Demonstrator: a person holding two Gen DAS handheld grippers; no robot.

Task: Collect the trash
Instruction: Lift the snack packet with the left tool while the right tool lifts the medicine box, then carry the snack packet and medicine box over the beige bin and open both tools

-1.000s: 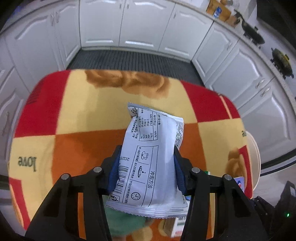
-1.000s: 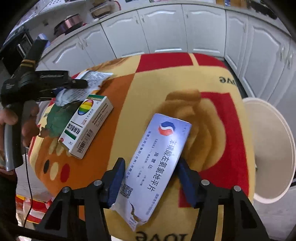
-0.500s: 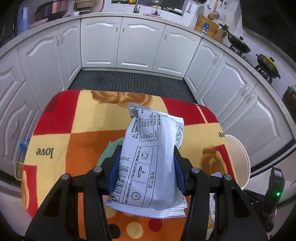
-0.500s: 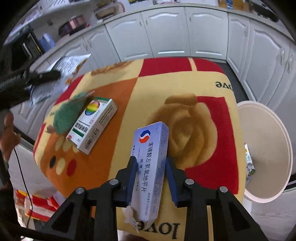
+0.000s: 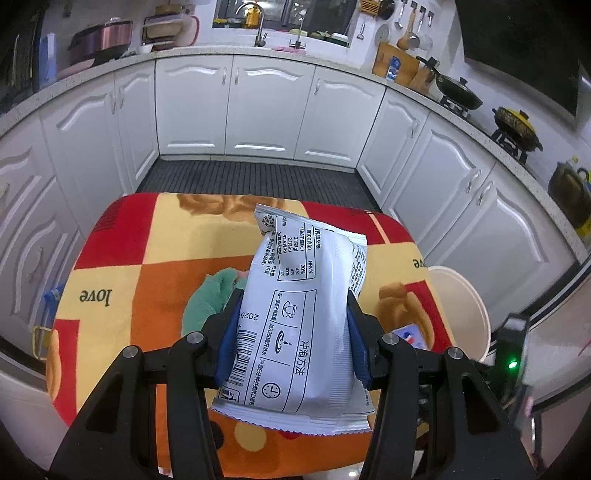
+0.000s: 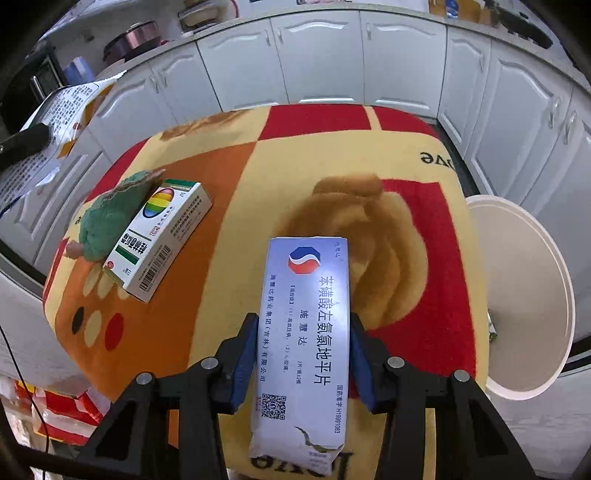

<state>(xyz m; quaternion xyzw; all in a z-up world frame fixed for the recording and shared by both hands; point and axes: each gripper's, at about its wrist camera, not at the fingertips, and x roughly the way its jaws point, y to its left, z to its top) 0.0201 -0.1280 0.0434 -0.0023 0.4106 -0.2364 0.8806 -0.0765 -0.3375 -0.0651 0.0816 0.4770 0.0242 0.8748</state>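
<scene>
1. While tilted steeply downward, left tool [image 5: 291,341] pinches crinkly white foil sachet [image 5: 295,325], lifted above blanket-covered counter [image 5: 140,258].
2. Right tool [image 6: 303,354], jaws opening, flanks flat glossy medicine carton [image 6: 304,332]; round white bin [image 6: 524,295] beside it, rightward.

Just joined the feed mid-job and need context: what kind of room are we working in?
A home kitchen, most likely. White cabinets run under a countertop with a sink faucet, and a wok sits on a gas stove at right.
</scene>
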